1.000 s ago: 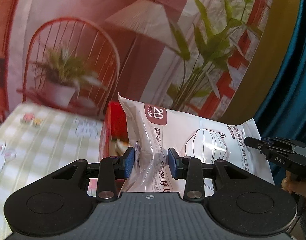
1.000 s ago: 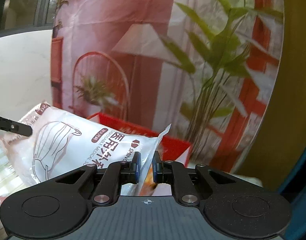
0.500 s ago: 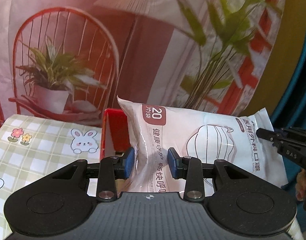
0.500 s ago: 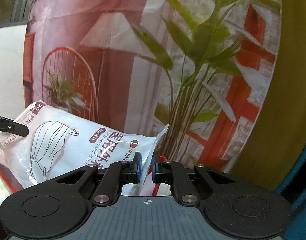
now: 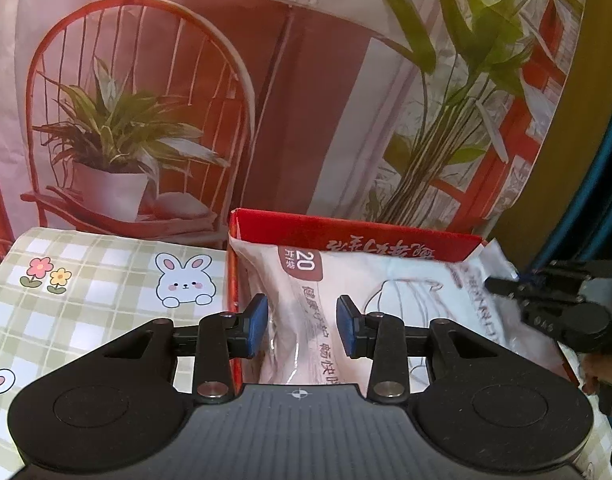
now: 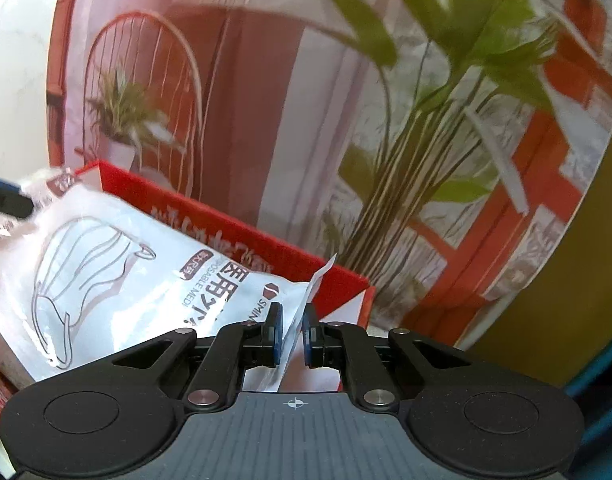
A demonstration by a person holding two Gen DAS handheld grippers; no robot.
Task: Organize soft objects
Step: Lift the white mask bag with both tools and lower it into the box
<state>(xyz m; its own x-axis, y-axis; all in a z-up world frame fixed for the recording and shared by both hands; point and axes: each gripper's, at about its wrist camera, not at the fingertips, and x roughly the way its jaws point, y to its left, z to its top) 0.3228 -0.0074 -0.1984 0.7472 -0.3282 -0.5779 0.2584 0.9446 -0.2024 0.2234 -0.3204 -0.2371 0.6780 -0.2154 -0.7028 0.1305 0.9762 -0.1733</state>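
A white plastic pack of face masks (image 5: 406,292) lies in an open red box (image 5: 346,236), its ends over the box's sides. My left gripper (image 5: 302,326) has its blue pads on either side of the pack's left end, which bulges between them. My right gripper (image 6: 292,336) holds the pack's thin right corner flap (image 6: 306,304); its pads stand a little apart from the flap. The pack (image 6: 118,276) and red box (image 6: 338,284) also show in the right wrist view. The right gripper shows at the right of the left wrist view (image 5: 546,300).
The box stands on a green checked cloth with rabbits (image 5: 86,292). A printed backdrop of a chair, lamp and plants (image 5: 266,100) hangs close behind. A teal curtain (image 5: 602,208) is at the right, a white wall (image 6: 14,100) at the left.
Both grippers have lowered the mask pack down into the red box. The right gripper's pads have parted slightly around the corner flap.
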